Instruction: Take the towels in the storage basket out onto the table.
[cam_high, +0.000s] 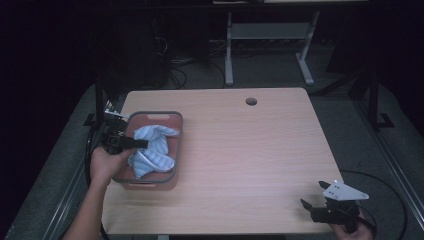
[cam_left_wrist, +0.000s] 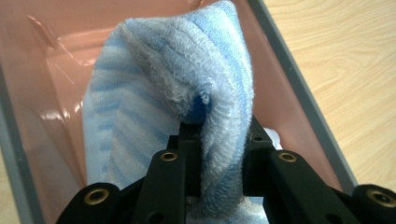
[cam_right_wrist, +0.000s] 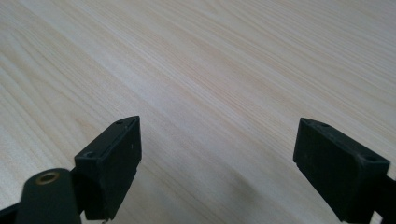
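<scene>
- Left claw (cam_left_wrist: 223, 135) is clamped on a fold of the towel (cam_left_wrist: 187, 84), which bunches up just ahead of the jaws, inside the pink bin (cam_left_wrist: 299, 88).
- Only one fold is pinched, so I'd guess it could slip out on a lift, or the loose end could snag the rim and drag the bin along.
- Right claw (cam_right_wrist: 217, 158) sits with its jaws wide apart over bare table (cam_right_wrist: 210, 56), nothing between them.
- No brands, labels or writing anywhere that I can read.
</scene>
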